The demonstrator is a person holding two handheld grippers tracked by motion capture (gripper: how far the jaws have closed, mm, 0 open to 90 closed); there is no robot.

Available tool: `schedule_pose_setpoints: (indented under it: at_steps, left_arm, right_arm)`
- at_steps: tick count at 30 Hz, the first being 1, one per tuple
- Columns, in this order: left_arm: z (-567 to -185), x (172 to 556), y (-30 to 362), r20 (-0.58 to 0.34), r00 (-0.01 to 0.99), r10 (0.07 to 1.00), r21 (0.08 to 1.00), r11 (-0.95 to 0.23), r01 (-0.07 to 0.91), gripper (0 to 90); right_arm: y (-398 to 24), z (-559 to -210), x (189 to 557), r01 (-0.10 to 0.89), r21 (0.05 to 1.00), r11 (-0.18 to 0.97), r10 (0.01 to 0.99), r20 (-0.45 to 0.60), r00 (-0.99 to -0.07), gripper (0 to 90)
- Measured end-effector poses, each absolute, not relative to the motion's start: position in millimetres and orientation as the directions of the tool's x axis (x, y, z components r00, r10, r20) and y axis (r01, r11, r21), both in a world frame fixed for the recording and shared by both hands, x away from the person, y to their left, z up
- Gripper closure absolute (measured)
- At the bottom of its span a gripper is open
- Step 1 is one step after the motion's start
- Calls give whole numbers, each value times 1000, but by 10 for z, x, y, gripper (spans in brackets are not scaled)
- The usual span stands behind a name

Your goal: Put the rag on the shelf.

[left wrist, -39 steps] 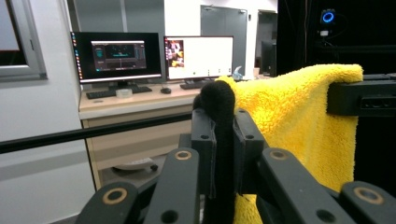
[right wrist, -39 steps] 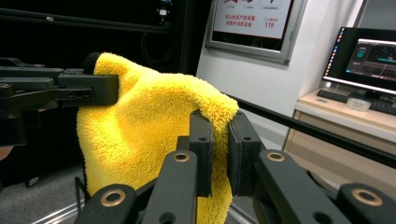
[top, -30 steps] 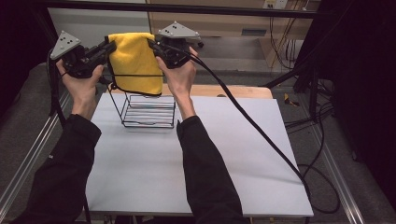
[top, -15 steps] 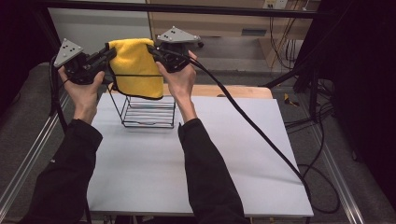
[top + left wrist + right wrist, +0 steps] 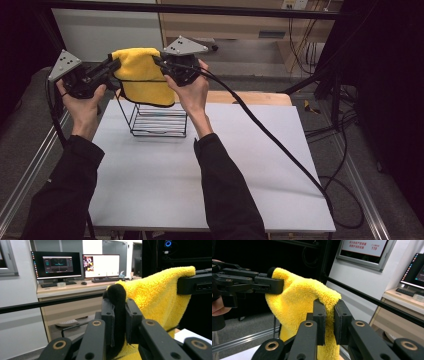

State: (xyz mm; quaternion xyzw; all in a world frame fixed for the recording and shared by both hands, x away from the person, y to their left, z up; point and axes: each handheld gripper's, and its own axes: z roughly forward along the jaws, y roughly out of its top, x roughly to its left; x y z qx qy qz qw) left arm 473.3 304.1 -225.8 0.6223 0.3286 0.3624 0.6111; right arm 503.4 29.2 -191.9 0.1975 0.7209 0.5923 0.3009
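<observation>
A yellow cloth with a dark hem (image 5: 141, 75) hangs in the air between both grippers, above a black wire rack (image 5: 157, 119) on the white table (image 5: 200, 175). My left gripper (image 5: 116, 65) is shut on the cloth's left corner; in the left gripper view its jaws pinch the black hem (image 5: 117, 312) of the cloth (image 5: 155, 297). My right gripper (image 5: 157, 61) is shut on the cloth's right corner, and the right gripper view shows yellow cloth (image 5: 302, 302) clamped between its jaws (image 5: 329, 315). The cloth's lower edge droops just over the rack's top.
A wooden board (image 5: 250, 97) lies at the table's far edge behind the rack. A black cable (image 5: 280, 150) trails from the right gripper across the table to the right. Metal rails (image 5: 30, 170) run beside the table. A desk with monitors (image 5: 75, 265) stands beyond.
Both hands have carried the cloth a little lower and toward the rack; the cloth's bottom edge now hangs close over the rack top. Both grips stay the same.
</observation>
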Motion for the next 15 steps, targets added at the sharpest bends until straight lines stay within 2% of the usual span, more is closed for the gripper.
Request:
schedule_pose_setpoints:
  at_steps: [7,15]
  left_arm:
    - [-2325,4639,3049,46,525,850,999,-44,-16,794]
    - [-2411,4539,3030,61,527,848,996,-90,29,785]
  right_arm:
    - [290,-1936,4930,-74,960,270,620,-233,-749,813]
    - [255,-2015,4854,-19,952,305,588,-204,-783,809]
